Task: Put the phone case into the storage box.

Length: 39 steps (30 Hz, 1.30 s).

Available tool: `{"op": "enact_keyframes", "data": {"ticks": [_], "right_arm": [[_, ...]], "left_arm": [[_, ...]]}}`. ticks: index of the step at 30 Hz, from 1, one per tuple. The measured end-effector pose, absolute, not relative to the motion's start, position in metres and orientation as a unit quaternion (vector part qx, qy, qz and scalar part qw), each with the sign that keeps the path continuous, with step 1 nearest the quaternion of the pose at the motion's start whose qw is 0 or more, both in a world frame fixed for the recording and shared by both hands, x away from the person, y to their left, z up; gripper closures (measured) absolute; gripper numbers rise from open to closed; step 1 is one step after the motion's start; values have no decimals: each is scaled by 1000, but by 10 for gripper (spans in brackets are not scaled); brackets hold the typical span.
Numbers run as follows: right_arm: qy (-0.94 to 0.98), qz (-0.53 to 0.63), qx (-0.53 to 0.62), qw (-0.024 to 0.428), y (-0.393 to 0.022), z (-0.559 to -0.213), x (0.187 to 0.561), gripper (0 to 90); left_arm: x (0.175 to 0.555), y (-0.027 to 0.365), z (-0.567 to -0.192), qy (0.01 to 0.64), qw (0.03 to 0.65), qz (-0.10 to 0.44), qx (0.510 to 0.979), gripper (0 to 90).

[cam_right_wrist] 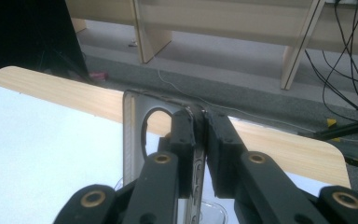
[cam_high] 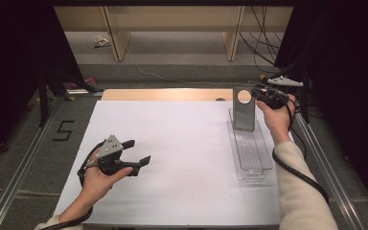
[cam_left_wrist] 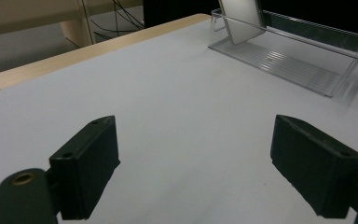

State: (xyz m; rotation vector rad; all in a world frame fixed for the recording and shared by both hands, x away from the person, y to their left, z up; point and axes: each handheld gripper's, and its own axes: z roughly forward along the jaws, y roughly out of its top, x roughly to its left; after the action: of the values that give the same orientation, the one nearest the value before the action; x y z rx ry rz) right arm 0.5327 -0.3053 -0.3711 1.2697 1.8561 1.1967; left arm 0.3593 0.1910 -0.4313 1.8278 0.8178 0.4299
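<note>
A grey metal plate (cam_high: 244, 111) with a round hole near its top stands upright at the far end of a clear plastic tray (cam_high: 250, 152) on the right of the white table. My right gripper (cam_high: 262, 94) is shut on the plate's upper right edge. In the right gripper view the plate (cam_right_wrist: 135, 130) is seen edge-on, pinched between the two black jaws of the right gripper (cam_right_wrist: 200, 126). My left gripper (cam_high: 136, 152) hovers open above the left part of the table, far from the tray. In the left gripper view its jaws stand wide apart over bare white surface, with the tray (cam_left_wrist: 307, 51) and the plate (cam_left_wrist: 241, 18) beyond.
The white sheet (cam_high: 172, 158) covers the table, with a strip of wood (cam_high: 163, 94) at the far edge. Metal rails (cam_high: 326, 163) run along both sides. Shelving and loose cables (cam_high: 263, 43) lie on the floor beyond.
</note>
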Motion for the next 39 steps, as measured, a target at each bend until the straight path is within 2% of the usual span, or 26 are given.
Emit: {"op": "enact_keyframes", "data": {"ticks": [39], "right_arm": [[698, 444, 480, 291, -308, -382, 539, 820]], "left_arm": [[360, 191, -432, 340, 520, 179, 763, 149]]}}
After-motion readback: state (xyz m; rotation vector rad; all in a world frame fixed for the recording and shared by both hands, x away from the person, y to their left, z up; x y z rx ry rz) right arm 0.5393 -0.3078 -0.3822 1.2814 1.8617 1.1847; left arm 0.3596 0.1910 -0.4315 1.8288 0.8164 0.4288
